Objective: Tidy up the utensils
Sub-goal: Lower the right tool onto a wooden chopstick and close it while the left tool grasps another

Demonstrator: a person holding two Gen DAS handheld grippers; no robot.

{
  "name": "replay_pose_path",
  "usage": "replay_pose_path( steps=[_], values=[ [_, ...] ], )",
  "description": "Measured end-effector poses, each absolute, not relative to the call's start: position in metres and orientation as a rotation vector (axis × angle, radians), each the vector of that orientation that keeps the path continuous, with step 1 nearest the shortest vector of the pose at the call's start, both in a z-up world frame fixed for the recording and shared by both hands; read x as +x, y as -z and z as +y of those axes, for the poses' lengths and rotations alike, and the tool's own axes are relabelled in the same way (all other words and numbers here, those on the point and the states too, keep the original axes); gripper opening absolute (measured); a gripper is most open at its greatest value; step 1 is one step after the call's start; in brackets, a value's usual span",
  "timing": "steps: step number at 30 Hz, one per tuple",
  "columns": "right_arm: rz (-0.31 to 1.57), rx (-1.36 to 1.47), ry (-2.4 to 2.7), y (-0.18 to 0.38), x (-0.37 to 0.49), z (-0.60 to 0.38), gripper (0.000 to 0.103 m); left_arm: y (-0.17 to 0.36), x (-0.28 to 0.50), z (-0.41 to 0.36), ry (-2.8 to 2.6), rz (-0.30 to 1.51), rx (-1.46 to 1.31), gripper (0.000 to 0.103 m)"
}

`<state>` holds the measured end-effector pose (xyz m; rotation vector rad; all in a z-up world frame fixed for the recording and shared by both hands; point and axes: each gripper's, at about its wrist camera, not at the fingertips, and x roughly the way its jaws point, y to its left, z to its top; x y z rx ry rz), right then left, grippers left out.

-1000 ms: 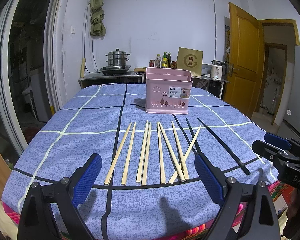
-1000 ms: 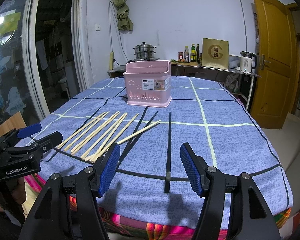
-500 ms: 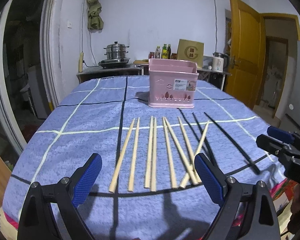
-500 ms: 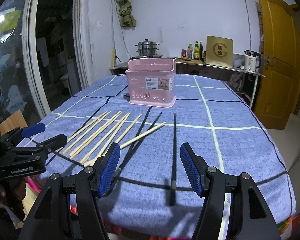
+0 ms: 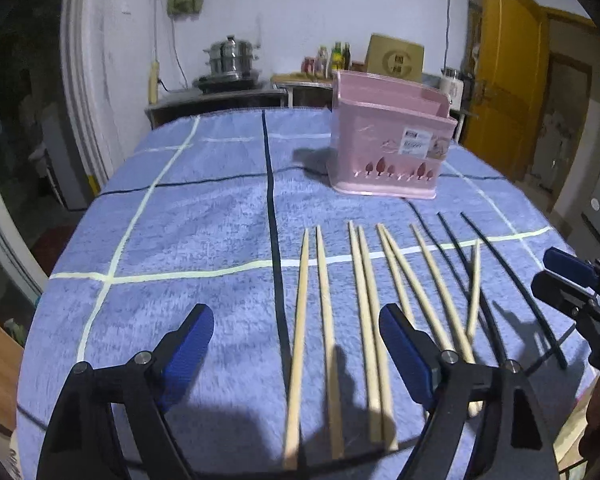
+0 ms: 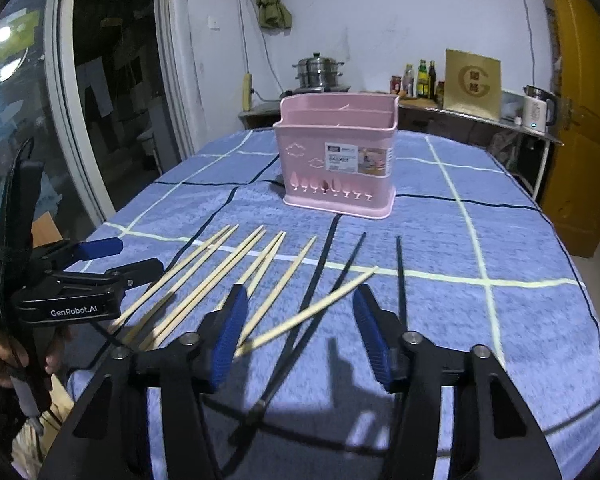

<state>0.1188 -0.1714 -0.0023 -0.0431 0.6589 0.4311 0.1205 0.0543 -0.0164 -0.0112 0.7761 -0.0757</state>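
Both tools spread, nothing pinched: left tool [image 5: 296, 340] over the two leftmost wood sticks [image 5: 300, 304], right tool [image 6: 300, 320] over the black sticks [image 6: 400, 276] and one stray wood stick [image 6: 312, 312]. Sticks flat on desk [image 5: 180, 220], near edge; pink holder [image 6: 336, 160] upright further back, well apart. Best: lower, straddle one pair near the thick ends, pinch square, lift level. Count: 9 wood, about 3 black (blurred), 1 holder, 2 tools.

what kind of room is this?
Likely a home kitchen or dining area: a steamer pot on a stove, sauce bottles and a kettle on the counter behind the cloth-covered table.
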Motion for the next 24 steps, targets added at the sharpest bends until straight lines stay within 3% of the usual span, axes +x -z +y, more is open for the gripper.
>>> replay_pose_path(
  steps=[4, 9, 17, 24],
  values=[
    [0.707, -0.046, -0.434, 0.005, 0.139, -0.163, 0.036, 0.020, 0.140, 0.056, 0.102, 0.818, -0.009, 0.074],
    [0.762, -0.039, -0.439, 0.014, 0.162, -0.154, 0.025, 0.025, 0.157, 0.049, 0.187, 0.858, -0.016, 0.043],
    [0.831, -0.027, -0.442, 0.027, 0.187, -0.145, 0.023, 0.033, 0.174, 0.037, 0.236, 0.893, -0.017, 0.028],
    [0.865, -0.031, -0.446, 0.031, 0.200, -0.138, 0.020, 0.038, 0.188, 0.035, 0.249, 0.922, -0.026, 0.023]
  ],
)
